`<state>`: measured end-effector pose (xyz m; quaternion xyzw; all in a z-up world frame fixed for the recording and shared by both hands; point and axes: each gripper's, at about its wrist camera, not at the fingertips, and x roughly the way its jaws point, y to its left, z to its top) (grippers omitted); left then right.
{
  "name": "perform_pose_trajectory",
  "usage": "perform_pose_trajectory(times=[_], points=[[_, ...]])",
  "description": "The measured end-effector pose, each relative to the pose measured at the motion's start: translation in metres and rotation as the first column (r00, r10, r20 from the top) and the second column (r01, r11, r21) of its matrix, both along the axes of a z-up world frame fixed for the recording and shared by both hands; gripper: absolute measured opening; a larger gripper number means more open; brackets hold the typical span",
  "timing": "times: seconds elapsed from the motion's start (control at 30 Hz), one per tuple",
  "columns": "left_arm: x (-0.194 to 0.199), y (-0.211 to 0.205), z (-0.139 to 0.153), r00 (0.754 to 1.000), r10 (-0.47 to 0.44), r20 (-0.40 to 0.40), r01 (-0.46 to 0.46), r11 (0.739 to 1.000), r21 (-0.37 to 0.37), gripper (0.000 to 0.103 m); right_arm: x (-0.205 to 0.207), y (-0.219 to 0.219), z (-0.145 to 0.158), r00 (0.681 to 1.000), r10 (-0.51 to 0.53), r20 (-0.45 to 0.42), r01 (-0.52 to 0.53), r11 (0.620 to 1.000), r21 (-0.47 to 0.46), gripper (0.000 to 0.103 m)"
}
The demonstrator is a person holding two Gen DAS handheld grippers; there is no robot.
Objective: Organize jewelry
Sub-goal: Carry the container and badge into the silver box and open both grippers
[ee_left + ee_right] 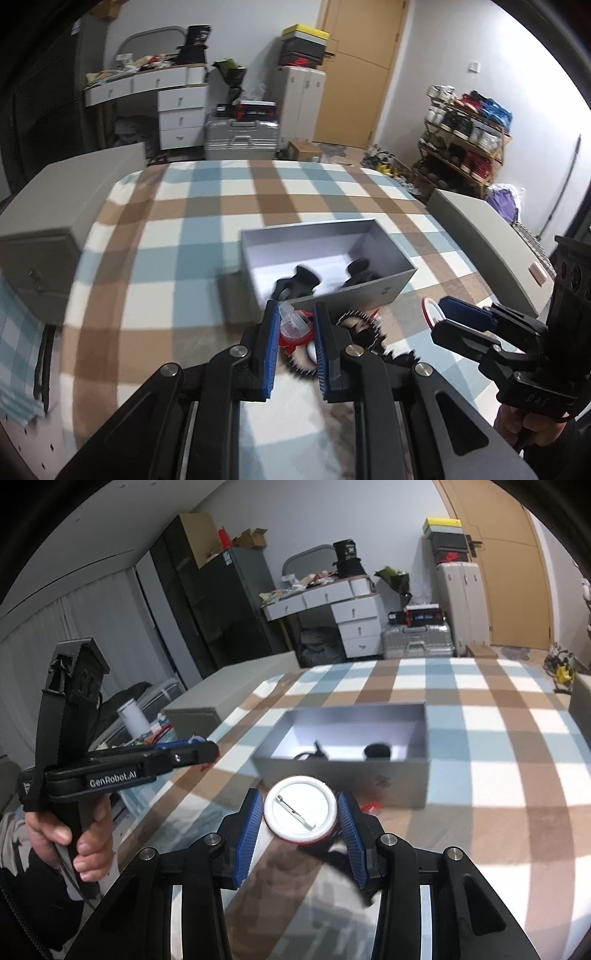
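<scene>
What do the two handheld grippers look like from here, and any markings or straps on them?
Both are black plastic linkage frames with silver pivot bolts and blue ribbed pads. The left gripper carries white "GenRobot.AI" lettering on its side, a black toothed strap down its pistol-style handle and a black cable below. The right gripper shows faint embossed letters near its handle. A dark sleeve shows.

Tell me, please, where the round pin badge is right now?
In the right wrist view, the pin badge sits gripped between the right gripper's jaws, pin side up, just before the grey box.

Plaid bedspread point(229, 206), white desk point(173, 99) — silver suitcase point(242, 138), shoe rack point(465, 147)
</scene>
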<state>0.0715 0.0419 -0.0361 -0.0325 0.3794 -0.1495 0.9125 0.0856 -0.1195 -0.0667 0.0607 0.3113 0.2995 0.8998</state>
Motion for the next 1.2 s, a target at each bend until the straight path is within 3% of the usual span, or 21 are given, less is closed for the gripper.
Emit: perform_pose_trajectory(times=[0.27, 0.57, 1.2], points=[[0.032, -0.021, 0.001, 0.999, -0.037, -0.018, 0.038, 0.999, 0.030, 0.012, 0.032, -0.008, 0.022, 0.999, 0.011, 0.044, -0.011, 1.000, -0.007, 0.041], [0.060, -0.033, -0.007, 0.995, -0.074, -0.070, 0.076, 0.997, 0.015, 0.012, 0.074, -0.006, 0.032, 0.998, 0.032, 0.051, -0.031, 0.999, -0.018, 0.041], [0.083, -0.041, -0.024, 0.982, -0.106, -0.157, 0.110, 0.994, 0.013, 0.012, 0.119, 0.006, -0.008, 0.996, 0.055, -0.068, -0.058, 0.997, -0.054, 0.041]])
